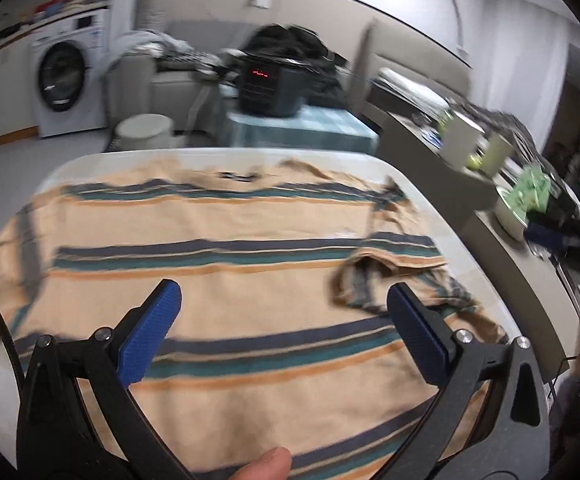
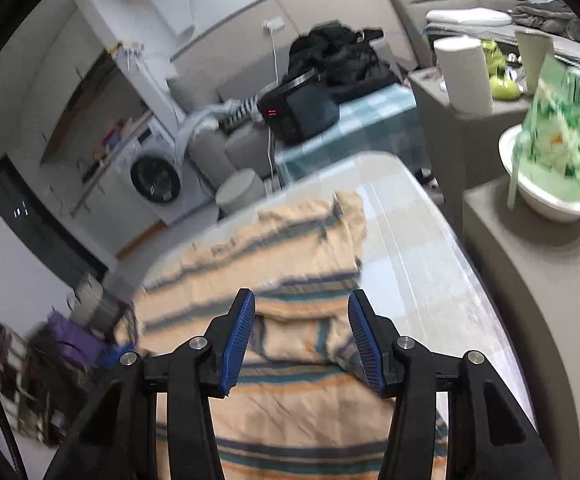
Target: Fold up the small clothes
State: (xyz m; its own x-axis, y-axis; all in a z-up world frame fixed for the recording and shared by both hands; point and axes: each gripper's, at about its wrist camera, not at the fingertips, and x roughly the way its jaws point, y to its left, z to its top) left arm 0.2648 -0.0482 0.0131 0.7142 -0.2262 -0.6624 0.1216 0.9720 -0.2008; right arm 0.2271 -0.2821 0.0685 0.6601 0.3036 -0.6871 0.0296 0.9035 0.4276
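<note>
A peach shirt [image 1: 226, 232] with navy, teal and orange stripes lies spread on a white table [image 1: 421, 184]. Its right sleeve [image 1: 393, 280] is folded inward over the body in a rumpled flap. My left gripper [image 1: 286, 300] hovers above the shirt's middle with its blue pads wide apart and nothing between them. In the right wrist view the shirt [image 2: 290, 384] fills the lower centre, and my right gripper [image 2: 301, 312] stands open just over the folded sleeve flap [image 2: 309, 332], pads not touching cloth. A thumb tip [image 1: 266, 464] shows at the bottom edge.
A grey counter [image 2: 529, 272] runs along the table's right side, bearing a white bowl with a green bag [image 2: 557, 148], a paper roll [image 2: 465, 76] and cups. Behind the table stand a checked-cloth table with a black appliance [image 1: 270, 88], a stool [image 1: 142, 132] and a washing machine [image 1: 66, 80].
</note>
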